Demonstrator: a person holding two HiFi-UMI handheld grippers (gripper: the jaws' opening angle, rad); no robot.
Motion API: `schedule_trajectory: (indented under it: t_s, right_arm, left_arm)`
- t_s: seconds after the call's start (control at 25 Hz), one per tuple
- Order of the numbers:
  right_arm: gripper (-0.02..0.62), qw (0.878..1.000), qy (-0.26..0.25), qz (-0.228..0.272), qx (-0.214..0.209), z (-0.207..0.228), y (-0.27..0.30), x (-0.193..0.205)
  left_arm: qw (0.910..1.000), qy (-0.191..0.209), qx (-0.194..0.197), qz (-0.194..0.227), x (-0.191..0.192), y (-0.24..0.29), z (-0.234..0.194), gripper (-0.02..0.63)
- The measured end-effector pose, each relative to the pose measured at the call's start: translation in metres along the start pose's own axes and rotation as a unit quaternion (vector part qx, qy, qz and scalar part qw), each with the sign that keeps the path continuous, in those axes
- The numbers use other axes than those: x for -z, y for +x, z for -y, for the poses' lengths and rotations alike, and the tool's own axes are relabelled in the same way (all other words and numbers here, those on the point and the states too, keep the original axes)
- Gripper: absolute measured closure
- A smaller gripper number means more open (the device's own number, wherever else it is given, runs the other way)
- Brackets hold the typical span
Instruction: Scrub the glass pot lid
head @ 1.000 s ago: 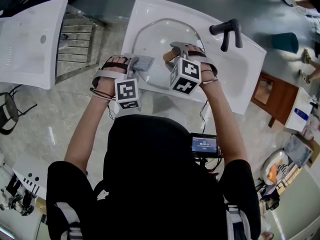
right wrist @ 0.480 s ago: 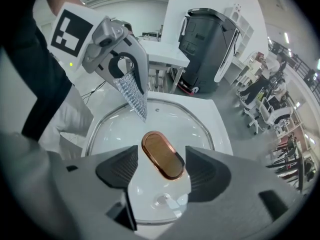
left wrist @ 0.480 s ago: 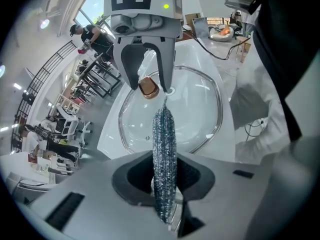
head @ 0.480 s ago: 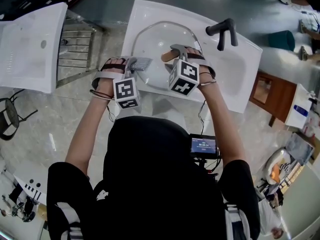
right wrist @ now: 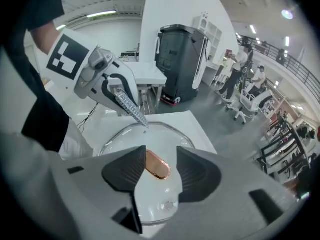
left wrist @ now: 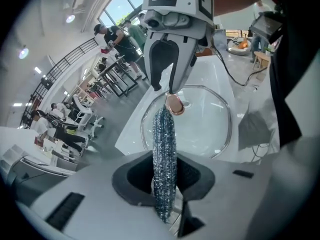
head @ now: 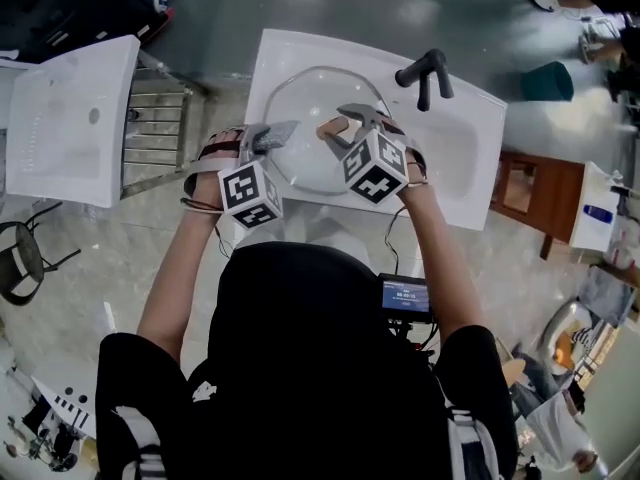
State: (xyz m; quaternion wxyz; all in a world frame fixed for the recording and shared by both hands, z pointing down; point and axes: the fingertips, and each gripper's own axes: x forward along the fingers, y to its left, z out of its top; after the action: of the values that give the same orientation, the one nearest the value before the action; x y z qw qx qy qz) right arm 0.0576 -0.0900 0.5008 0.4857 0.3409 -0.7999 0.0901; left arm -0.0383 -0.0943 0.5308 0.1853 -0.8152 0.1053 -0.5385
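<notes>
Head view first, biggest thing down. The white ceramic sink point(head: 470, 158) takes up the middle of the shot, with a black tap point(head: 425, 73) at its far right edge. Lying in the basin is the round glass pot lid point(head: 310, 118), dome side up. As far as I can see it's the only thing in there: no water, no suds, no other dishes.

Both tools are right over the lid. The left gripper point(head: 265, 138) is clamped tight on a sparkly silver-blue scrub pad point(left wrist: 164, 154), which sticks out past the jaws and points down at the glass near the middle. I can't tell if the tip is actually on the glass or just above it.

The right gripper point(right wrist: 159, 169) has its jaws closing around the lid's copper-coloured oval knob point(right wrist: 157, 165). The knob sits between the pads, snug to one side with a gap on the other, so I'd say it's not pinched yet.

Progress-wise, my read is this is the setup stage. The pad is in hand and the lid is in the sink, but the lid isn't steadied and the glass looks dry and unscrubbed. The whole scrub is left to do, I reckon.
</notes>
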Motion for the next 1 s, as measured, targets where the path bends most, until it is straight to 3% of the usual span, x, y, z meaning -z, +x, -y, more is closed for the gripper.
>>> schedule_trajectory:
  t_s: [0.2,0.44,0.6,0.76,1.0]
  right_arm:
    - [0.456,0.995,0.055,0.06,0.056,0.028,-0.043,-0.023]
    - [0.526,0.98,0.098,0.136,0.106,0.049,-0.093,-0.055]
    - [0.586,0.965,0.115,0.183,0.146,0.06,-0.129,-0.077]
    - [0.595,0.945,0.144,0.232,0.179,0.074,-0.168,-0.095]
    - [0.597,0.903,0.192,0.316,0.218,0.087,-0.229,-0.117]
  left_arm:
    - [0.996,-0.073,-0.028,0.043,-0.022,-0.029,-0.028,0.534]
    - [0.9826,-0.117,-0.083,0.118,-0.064,-0.068,-0.073,0.534]
    - [0.9653,-0.179,-0.072,0.176,-0.089,-0.096,-0.096,0.534]
    - [0.9524,-0.192,-0.093,0.218,-0.107,-0.126,-0.118,0.534]
    - [0.915,-0.23,-0.135,0.303,-0.136,-0.179,-0.148,0.534]
